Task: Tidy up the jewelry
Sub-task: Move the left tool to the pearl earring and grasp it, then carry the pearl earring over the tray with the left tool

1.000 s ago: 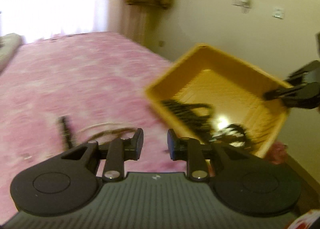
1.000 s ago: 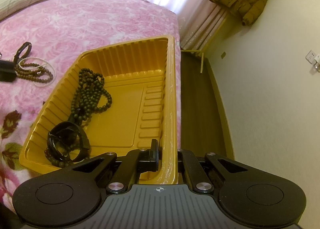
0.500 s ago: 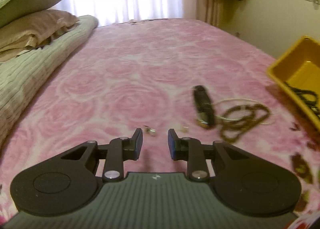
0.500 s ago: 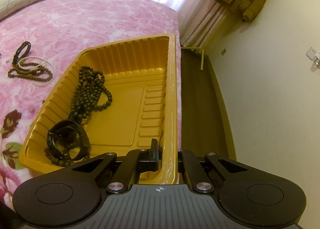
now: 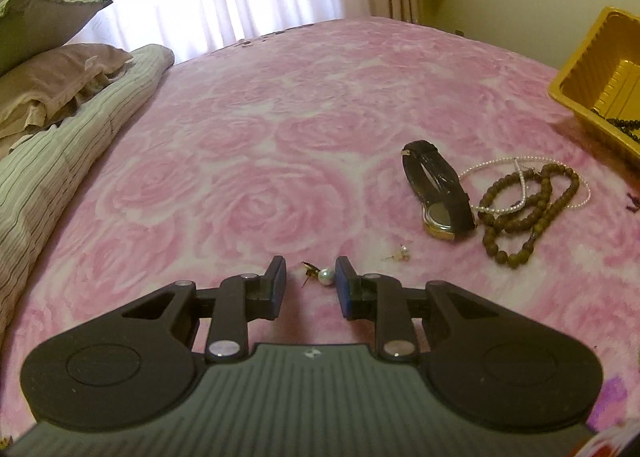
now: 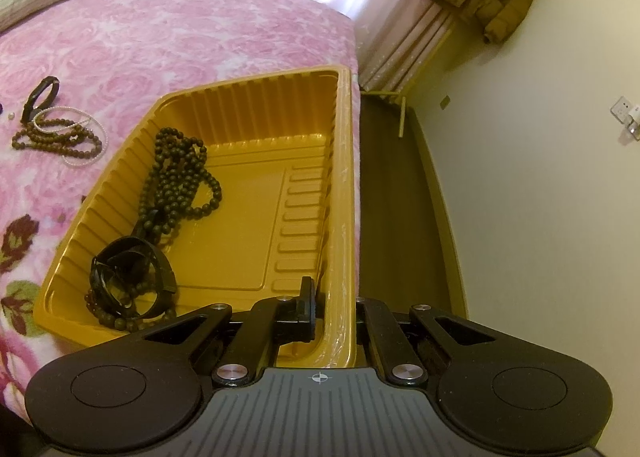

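Left gripper (image 5: 308,284) has swung from yellow tray (image 6: 344,193) to bed; fingers released, straddling pearl earring (image 5: 325,276). Right gripper (image 6: 332,307) unchanged, clenched on tray rim.

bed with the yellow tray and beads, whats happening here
A person is sorting jewelry with two handheld grippers. The right gripper is clamped on the rim of the yellow tray, which holds dark beads. The left gripper, open, straddles a pearl earring. A watch and a brown bead strand lie loose on the bedspread.
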`<state>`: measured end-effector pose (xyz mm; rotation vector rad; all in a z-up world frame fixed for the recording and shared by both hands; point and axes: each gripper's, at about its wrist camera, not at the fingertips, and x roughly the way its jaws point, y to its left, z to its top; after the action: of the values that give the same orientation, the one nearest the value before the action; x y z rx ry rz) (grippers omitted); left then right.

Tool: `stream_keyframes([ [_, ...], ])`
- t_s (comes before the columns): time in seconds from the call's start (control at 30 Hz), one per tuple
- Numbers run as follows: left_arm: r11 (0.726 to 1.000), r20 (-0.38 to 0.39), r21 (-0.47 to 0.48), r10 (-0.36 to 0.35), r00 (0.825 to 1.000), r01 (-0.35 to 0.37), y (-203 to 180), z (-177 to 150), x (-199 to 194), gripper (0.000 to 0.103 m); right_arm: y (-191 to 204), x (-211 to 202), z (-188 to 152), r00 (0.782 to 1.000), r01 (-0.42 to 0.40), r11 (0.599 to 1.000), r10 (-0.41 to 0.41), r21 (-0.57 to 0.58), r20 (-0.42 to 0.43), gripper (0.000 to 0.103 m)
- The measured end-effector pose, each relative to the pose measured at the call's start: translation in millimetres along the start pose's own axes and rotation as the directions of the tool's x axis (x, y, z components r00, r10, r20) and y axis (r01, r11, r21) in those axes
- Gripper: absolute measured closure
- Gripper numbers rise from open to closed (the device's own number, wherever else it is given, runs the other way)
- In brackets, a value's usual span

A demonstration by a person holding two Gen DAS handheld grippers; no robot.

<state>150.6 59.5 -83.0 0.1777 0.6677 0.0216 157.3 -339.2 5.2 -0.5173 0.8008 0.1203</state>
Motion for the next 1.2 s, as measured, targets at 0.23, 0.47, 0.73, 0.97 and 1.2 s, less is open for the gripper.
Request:
stream_keyframes([
  [0.23, 1.000, -0.001, 0.005, -0.008, 1.000, 0.008, -2, 1, -2, 0.088, 0, 0, 0, 1.000, -0.001, 1.000, 0.001, 0.001, 0.000, 0.098],
  [0.47, 0.999, 0.010, -0.028, -0.019, 1.000, 0.020, -5, 1, -23, 0.088, -1, 0, -1, 1.000, -0.001, 1.000, 0.001, 0.004, 0.004, 0.098],
  [0.73, 0.994, 0.035, -0.073, -0.075, 0.997, 0.077, -18, 2, -54, 0.088, 0, 0, -2, 1.000, 0.000, 1.000, 0.000, 0.006, 0.009, 0.098],
  [0.97, 0.991, 0.036, -0.066, -0.111, 0.993, 0.113, -33, 2, -65, 0.088, -1, -1, -2, 1.000, -0.002, 1.000, 0.002, 0.006, 0.011, 0.098],
  [1.2, 0.988, 0.047, -0.058, -0.139, 0.989, 0.141, -43, 6, -70, 0.088, 0, -1, -2, 1.000, -0.002, 1.000, 0.002, 0.005, 0.011, 0.098],
])
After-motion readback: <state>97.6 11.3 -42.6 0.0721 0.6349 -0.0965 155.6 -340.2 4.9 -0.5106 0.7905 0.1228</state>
